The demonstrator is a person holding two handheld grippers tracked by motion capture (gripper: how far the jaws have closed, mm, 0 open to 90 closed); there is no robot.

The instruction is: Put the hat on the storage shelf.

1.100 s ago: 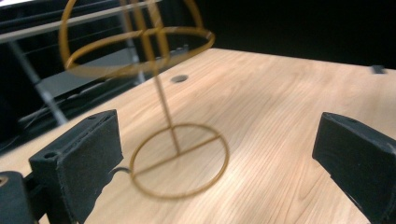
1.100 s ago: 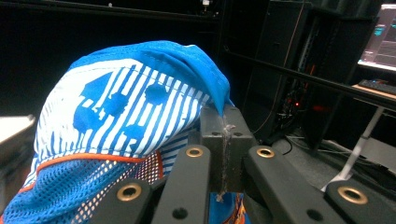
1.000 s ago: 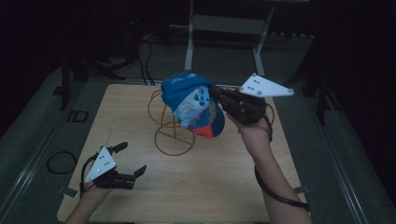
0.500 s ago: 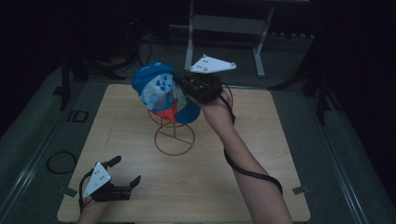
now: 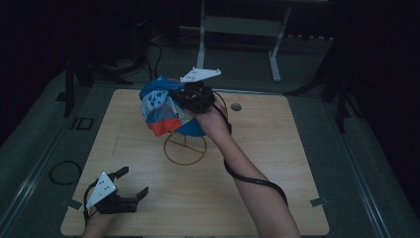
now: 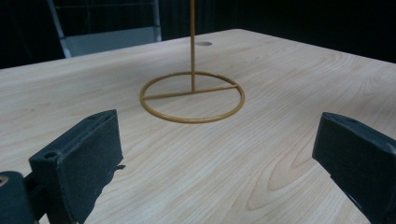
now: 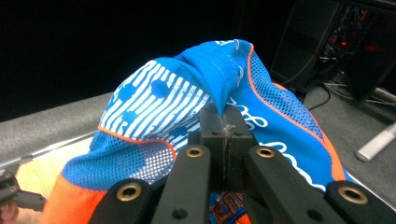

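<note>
A blue cap (image 5: 163, 109) with white stripes, mesh panels and orange trim hangs over the top of a gold wire stand (image 5: 184, 148) near the middle of the wooden table (image 5: 277, 163). My right gripper (image 5: 190, 96) is shut on the cap's fabric from the right. In the right gripper view the jaws pinch a blue fold of the cap (image 7: 154, 102) at the right gripper (image 7: 226, 126). My left gripper (image 5: 133, 181) rests low at the table's front left, open and with nothing in it. The left gripper (image 6: 215, 140) faces the stand's ring base and pole (image 6: 192, 70).
A metal desk frame (image 5: 237, 25) stands beyond the table's far edge. A cable loop (image 5: 64, 171) lies on the floor at the left. A small round hole (image 5: 236, 106) sits in the tabletop right of the stand. The other gripper (image 7: 9, 191) shows at the lower left.
My right gripper has carried the cap leftward and slightly down, over the stand's top. The left gripper has sunk toward the table's front left corner.
</note>
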